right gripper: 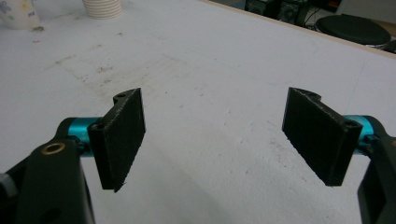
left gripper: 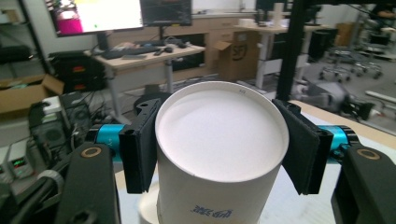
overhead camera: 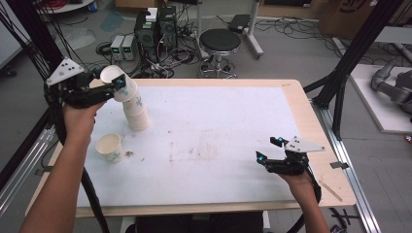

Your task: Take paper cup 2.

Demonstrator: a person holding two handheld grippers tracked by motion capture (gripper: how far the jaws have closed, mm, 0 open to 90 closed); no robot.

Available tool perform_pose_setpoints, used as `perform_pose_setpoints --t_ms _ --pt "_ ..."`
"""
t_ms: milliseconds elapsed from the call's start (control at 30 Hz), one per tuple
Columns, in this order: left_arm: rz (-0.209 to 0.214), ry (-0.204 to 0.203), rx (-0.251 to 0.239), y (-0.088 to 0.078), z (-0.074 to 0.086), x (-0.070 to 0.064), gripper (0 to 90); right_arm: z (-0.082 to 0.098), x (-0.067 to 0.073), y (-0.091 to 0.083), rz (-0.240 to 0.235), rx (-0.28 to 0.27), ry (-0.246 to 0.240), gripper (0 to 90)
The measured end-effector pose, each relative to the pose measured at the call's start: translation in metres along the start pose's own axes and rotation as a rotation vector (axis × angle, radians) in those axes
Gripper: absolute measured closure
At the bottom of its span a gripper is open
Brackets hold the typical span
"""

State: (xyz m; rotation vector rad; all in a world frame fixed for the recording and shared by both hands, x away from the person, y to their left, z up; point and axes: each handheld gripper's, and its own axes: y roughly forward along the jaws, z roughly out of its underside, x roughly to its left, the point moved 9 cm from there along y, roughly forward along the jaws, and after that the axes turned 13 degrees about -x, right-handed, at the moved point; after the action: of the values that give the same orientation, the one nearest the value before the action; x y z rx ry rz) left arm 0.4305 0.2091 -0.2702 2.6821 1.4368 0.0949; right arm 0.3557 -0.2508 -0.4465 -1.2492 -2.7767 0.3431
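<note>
In the high view, a table (overhead camera: 296, 104) with a light wooden rim carries a white mat (overhead camera: 218, 126) marked with faint brown stains near its middle. Beyond it the grey floor holds a black stool (overhead camera: 220, 41), computer cases (overhead camera: 155, 29) and loose cables; black frame posts stand at both sides. A stack (overhead camera: 133, 109) of white paper cups rises at the mat's far left, leaning to the left. The left gripper (overhead camera: 112, 80) grips the top cup (overhead camera: 115, 77), which is tilted so its open mouth faces up and left. A single cup (overhead camera: 110, 147) stands upright on the mat, near the stack and nearer the person, with a small crumb just beside it. The right gripper (overhead camera: 269, 149) hovers low over the mat's right side, well apart from the cups, its jaws spread wide and holding nothing.

In the left gripper view, the top cup (left gripper: 222, 140) sits between the two black pads (left gripper: 140, 149), which press its wall from either side just under the rim. The cup is white inside, with small blue print on its outer wall. Behind it are desks, a monitor (left gripper: 100, 16) and a cardboard box (left gripper: 236, 58).

In the right gripper view, the jaws stand wide apart over the stained mat (right gripper: 210, 74). The stack's ribbed base (right gripper: 102, 8) and the single cup (right gripper: 16, 13) show at the top left, the stool (right gripper: 355, 29) at the top right.
</note>
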Motion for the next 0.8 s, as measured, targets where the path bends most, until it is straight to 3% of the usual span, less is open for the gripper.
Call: perform_pose_setpoints --t_ms 67,267,433,600,800 --pt "0.029 0.004 -0.006 -0.005 0.004 -0.011 36.3 0.000 0.001 0.001 -0.005 -0.004 0.001 22.0" --pt "0.124 -0.056 -0.032 -0.015 0.015 -0.041 36.3 -0.001 0.003 0.004 -0.015 -0.001 0.001 22.0" --pt "0.204 -0.091 -0.025 -0.018 0.038 -0.072 36.2 0.000 0.006 0.007 -0.036 0.008 0.000 21.9" --pt "0.242 -0.091 0.017 -0.018 0.068 -0.093 36.1 0.000 0.007 0.010 -0.047 0.006 0.002 21.9" --pt "0.280 -0.105 0.052 -0.013 0.089 -0.107 36.1 0.001 0.010 0.012 -0.059 0.013 -0.001 21.9"
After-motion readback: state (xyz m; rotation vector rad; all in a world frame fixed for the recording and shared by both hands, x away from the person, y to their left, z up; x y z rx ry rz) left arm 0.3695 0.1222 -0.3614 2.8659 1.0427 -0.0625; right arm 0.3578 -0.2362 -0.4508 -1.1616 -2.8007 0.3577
